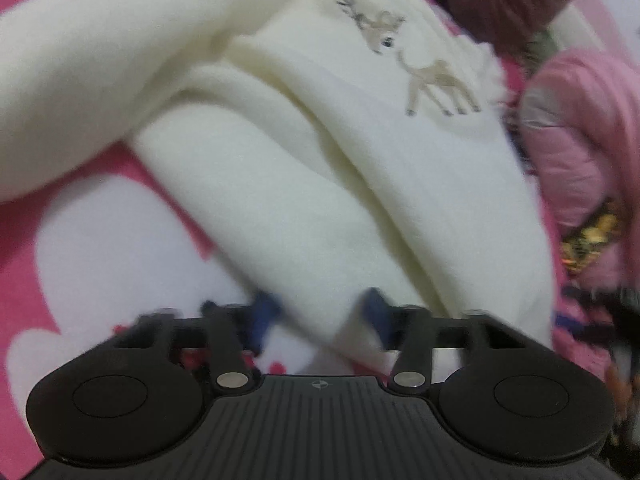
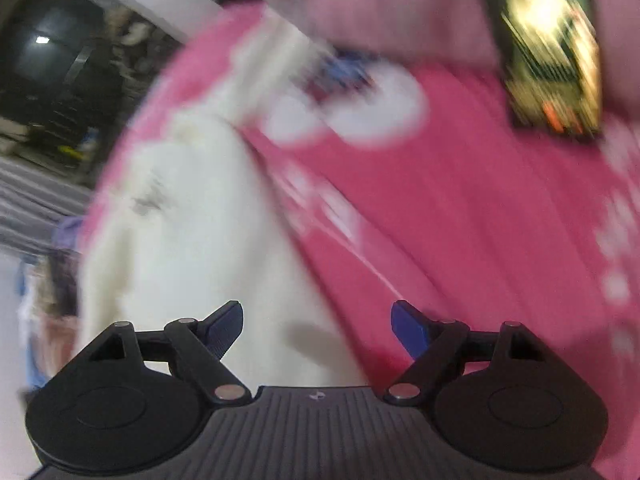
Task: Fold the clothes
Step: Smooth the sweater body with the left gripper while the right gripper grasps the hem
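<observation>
The cream sweater lies on a pink blanket, its hem edge between my left jaws, which have narrowed around it; blur hides whether they pinch. A pink jacket crowds its right. Only my right view shows my right jaws spread, empty, above the blanket.

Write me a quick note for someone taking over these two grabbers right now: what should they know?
Left gripper: jaws around the lower edge of the cream fleece garment with deer embroidery; a firm pinch can't be confirmed through the blur.
Right gripper: open, empty, above the same garment's edge.
The garment lies on the pink blanket with white shapes, sleeve crossed over the body.
Left: finish folding; a pink padded jacket waits beside it.
</observation>
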Motion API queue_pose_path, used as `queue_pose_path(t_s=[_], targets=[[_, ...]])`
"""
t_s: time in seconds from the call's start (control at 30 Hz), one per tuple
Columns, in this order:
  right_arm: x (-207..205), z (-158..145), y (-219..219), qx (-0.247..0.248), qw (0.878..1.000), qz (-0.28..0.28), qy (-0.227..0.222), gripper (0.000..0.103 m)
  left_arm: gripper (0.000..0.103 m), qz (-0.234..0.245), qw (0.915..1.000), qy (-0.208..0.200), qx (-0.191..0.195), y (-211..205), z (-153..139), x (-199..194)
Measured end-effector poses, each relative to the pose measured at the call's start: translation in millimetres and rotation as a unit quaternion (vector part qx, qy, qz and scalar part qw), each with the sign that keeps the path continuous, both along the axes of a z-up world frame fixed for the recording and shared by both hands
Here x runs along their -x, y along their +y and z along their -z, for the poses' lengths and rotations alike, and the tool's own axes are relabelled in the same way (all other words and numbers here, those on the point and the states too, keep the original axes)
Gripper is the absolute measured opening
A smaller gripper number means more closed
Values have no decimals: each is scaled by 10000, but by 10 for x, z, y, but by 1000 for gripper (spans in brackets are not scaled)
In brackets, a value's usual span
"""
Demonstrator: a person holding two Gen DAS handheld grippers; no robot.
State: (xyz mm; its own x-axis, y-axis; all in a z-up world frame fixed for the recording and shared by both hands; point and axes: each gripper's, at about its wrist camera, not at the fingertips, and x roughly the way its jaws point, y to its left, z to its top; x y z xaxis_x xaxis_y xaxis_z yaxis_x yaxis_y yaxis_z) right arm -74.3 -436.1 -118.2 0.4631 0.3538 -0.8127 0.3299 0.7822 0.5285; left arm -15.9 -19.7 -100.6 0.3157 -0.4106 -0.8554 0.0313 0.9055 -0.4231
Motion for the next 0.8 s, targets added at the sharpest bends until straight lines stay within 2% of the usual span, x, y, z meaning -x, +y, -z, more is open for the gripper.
queue_pose_path(t_s=[0.03, 0.1, 0.17, 0.23, 0.27, 0.37, 0.4, 0.47, 0.5, 0.57, 0.6, 0.7, 0.8], targets=[[78, 54, 30, 28, 10000, 66, 23, 84, 17, -74, 10000, 14, -44, 5, -29, -8], [155, 71, 44, -31, 9998, 169, -132, 83, 5, -325, 9990, 81, 290, 118, -132, -15], [220, 21, 71, -15, 9993, 173, -340, 83, 4, -558, 9957, 63, 734, 307, -314, -9], [246, -52, 109, 233, 9985, -14, -503, 83, 4, -699, 9934, -66, 907, 499, -545, -15], [254, -91, 129, 382, 9975, -128, -578, 83, 4, -770, 9929, -248, 874, 621, -684, -17], [277, -177, 196, 808, 9929, -455, -746, 83, 4, -888, 9935, -643, 314, 931, -934, -40], [283, -169, 228, 922, 9916, -544, -726, 83, 6, -849, 9947, -575, 85, 995, -918, -54], [294, -152, 292, 1150, 9884, -720, -687, 83, 7, -735, 9944, -230, -723, 1075, -779, -58], [300, -134, 320, 1229, 9872, -774, -662, 83, 7, -611, 9895, -200, -1295, 1086, -719, -23], [303, -107, 350, 1299, 9862, -810, -626, 83, 10, -394, 9775, -267, -2054, 1071, -646, 102], [304, -97, 355, 1304, 9861, -820, -623, 83, 13, -315, 9783, -274, -2029, 1104, -656, 169], [296, -82, 355, 1209, 9871, -802, -672, 83, 23, -134, 9857, -518, -1598, 1150, -781, 365], [272, -90, 390, 1080, 9879, -770, -801, 83, 27, 498, 9870, -867, -1256, 890, -881, 460]])
